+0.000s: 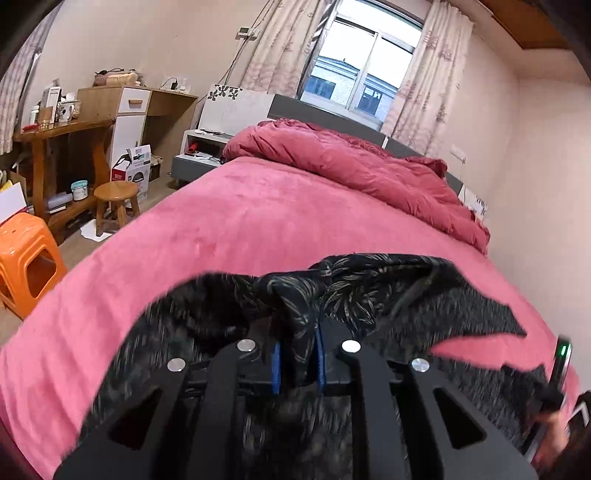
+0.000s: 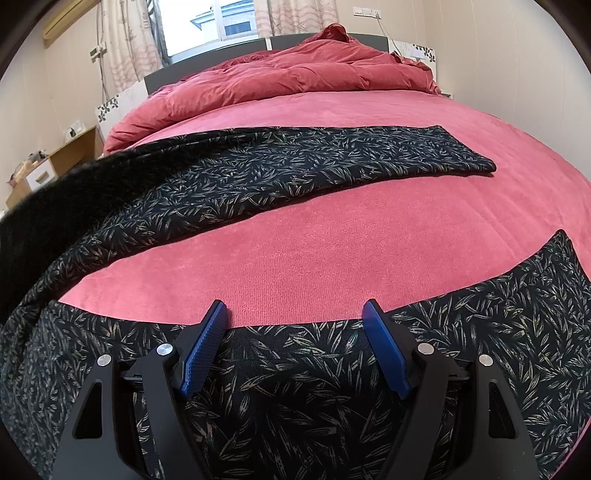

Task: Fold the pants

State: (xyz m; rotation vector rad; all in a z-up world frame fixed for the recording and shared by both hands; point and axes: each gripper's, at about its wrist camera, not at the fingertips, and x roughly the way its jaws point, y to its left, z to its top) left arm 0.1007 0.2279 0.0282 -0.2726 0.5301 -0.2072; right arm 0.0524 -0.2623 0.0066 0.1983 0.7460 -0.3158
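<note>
Left wrist view: my left gripper [image 1: 296,360] pinches a bunch of the pants [image 1: 369,291].
Right gripper [image 2: 295,347]: wide, holding nothing.
Risk: thin pinch slips; I drag legs askew.

pants [image 2: 295,162] on bed [image 2: 295,258] | quilt [image 2: 295,77] behind pants | window [image 2: 210,26] behind bed

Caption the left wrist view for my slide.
Left gripper pinches black leaf-print pants above a pink bed.
</note>
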